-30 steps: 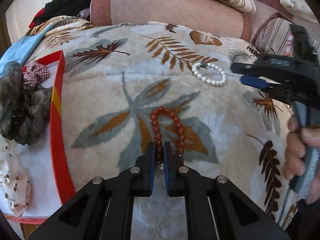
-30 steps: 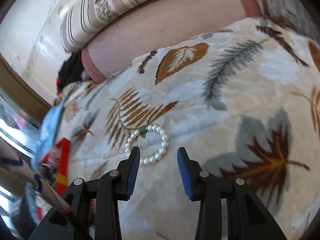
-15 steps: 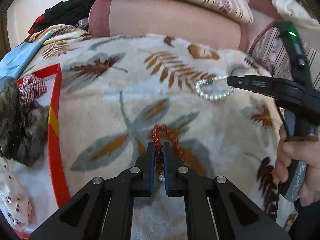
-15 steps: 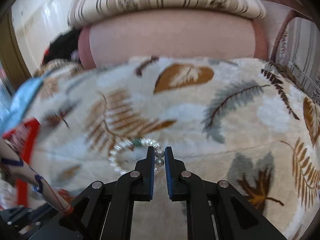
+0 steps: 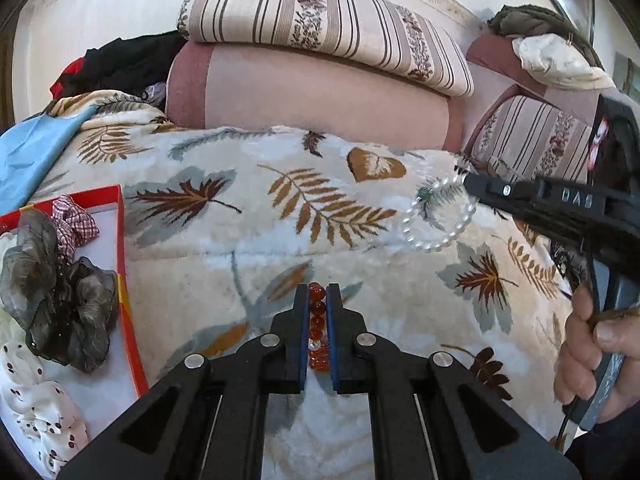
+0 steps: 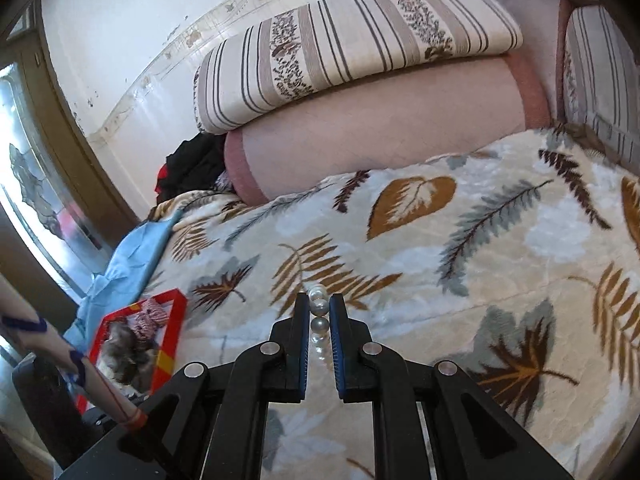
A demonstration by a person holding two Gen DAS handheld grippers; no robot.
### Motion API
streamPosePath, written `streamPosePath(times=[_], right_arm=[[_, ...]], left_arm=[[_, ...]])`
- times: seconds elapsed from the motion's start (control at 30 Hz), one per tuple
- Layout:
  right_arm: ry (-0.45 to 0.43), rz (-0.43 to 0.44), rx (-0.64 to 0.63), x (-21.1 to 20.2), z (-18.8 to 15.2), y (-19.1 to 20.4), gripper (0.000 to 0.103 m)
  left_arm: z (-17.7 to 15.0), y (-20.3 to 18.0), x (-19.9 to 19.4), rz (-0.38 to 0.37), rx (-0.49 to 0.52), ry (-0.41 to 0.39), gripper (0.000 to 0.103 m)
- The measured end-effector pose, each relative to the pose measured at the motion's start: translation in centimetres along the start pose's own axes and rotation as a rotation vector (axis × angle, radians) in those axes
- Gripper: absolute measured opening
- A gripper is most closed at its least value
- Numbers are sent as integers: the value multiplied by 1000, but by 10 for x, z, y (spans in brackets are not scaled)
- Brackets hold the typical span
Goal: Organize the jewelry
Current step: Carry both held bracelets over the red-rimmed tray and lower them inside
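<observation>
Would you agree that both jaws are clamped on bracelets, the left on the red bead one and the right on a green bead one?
Not quite: the right gripper is clamped on the white pearl bracelet, which has just one green bead, as the left wrist view shows. The left gripper is indeed clamped on the red bead bracelet.

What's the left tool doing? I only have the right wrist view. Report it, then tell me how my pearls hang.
Observer: The left tool is shut on the red bead bracelet, pinching it along its strand.
Operator: Now the pearls.
Observer: The pearl bracelet hangs as an open loop from the right tool.
Operator: Check the box.
Observer: At the near end of the red box lies a white dotted scrunchie, which your view does not show.
</observation>
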State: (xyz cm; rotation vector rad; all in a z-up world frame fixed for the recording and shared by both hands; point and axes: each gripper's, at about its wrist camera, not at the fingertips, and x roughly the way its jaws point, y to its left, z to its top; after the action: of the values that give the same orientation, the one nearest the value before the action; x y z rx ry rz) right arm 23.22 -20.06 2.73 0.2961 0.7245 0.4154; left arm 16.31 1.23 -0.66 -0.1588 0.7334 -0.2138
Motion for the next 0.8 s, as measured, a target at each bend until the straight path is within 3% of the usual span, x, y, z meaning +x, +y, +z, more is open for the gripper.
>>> streamPosePath(times=[0.23,0.8], right_arm=[[-3,17,-32,-2,-3,10,10],[19,52,-95,2,-14,33,10]], left_arm=[[6,-3,-15,15,29,-62,7],[10,-2,-24,64,65,-93,7]])
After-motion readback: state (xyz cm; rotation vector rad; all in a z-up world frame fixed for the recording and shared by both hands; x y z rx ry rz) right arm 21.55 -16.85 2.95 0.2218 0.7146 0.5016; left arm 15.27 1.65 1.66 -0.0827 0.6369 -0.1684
